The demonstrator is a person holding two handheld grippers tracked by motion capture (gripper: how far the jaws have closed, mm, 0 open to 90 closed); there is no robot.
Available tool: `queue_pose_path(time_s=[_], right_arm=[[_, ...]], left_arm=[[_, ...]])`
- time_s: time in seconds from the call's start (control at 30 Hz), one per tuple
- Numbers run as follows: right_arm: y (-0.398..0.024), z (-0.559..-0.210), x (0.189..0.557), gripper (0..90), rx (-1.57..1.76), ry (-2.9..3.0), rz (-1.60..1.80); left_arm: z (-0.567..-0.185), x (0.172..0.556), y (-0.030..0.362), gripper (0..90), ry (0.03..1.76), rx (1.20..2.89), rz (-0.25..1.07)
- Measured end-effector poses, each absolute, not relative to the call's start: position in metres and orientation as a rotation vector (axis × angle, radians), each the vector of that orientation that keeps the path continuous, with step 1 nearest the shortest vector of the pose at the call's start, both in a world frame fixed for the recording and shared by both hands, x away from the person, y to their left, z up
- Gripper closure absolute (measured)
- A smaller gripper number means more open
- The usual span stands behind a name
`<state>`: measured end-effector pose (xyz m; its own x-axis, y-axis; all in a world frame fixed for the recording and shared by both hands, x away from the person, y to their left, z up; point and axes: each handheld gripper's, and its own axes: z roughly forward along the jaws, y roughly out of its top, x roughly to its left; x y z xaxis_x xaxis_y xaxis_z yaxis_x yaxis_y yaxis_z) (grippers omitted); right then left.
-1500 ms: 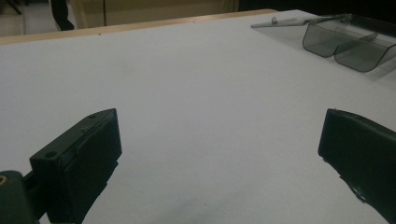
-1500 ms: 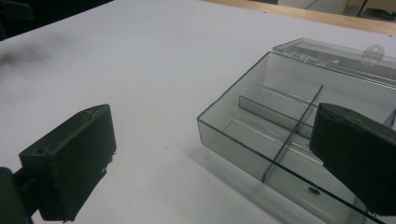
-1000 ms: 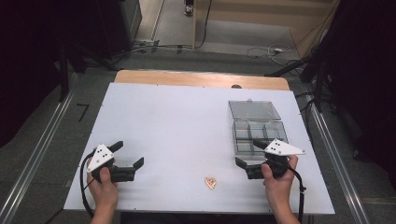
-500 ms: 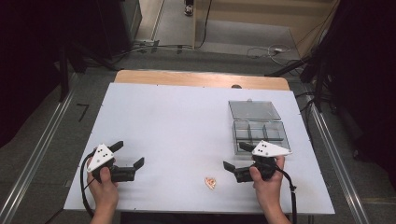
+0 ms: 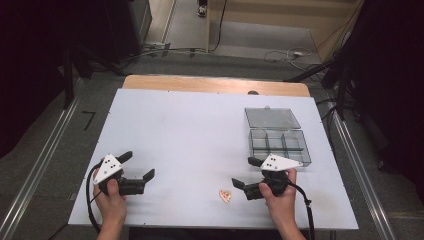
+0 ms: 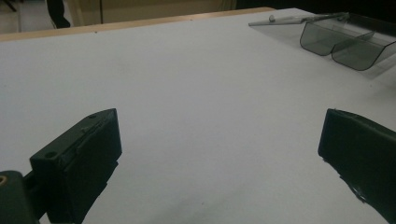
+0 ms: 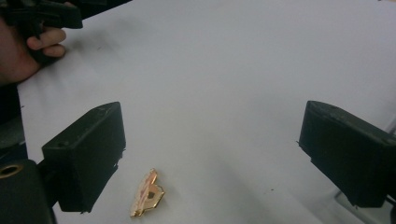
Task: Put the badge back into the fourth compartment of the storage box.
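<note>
Right gripper (image 5: 246,172) sits low over the near right part of the white table (image 5: 200,130), its jaws spread wide with nothing between them. Compared with a second ago it has swung round: then its jaws pointed left from a spot just in front of the clear plastic box (image 5: 278,140), and now the hand has slid a little toward the table's near edge and the jaws angle toward the small copper-coloured metal piece (image 5: 226,196). That piece lies flat on the table, just left of the lower jaw tip and not touching it. In the right gripper view the piece (image 7: 147,194) lies close in front of the left-hand jaw, off to one side of the gap rather than centred in it.

The left gripper (image 5: 137,165), near the table's front left corner, is likewise spread wide and empty, and it has not moved over that second. The box stays where it was, lid folded back flat behind it, compartments looking empty; in the left gripper view it (image 6: 348,39) shows far off at upper right.

No brand, label or readable writing shows on anything.
</note>
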<state>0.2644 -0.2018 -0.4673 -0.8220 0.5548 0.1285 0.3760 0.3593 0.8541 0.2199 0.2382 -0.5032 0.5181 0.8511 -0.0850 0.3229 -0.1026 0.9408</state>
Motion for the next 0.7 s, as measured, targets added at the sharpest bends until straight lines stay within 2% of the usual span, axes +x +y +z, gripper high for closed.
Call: queue_pose_path(time_s=[0.17,0.23,0.7], right_arm=[[-0.194,-0.472,0.263,5.9,0.826,2.482,1.441],[-0.191,-0.474,0.262,9.7,0.823,2.493,1.429],[-0.184,-0.482,0.262,20.2,0.823,2.589,1.403]], left_arm=[[-0.503,0.220,0.238,0.2,1.007,1.672,0.605],[-0.503,0.220,0.238,0.2,1.007,1.672,0.604],[-0.503,0.220,0.238,0.2,1.005,1.673,0.600]])
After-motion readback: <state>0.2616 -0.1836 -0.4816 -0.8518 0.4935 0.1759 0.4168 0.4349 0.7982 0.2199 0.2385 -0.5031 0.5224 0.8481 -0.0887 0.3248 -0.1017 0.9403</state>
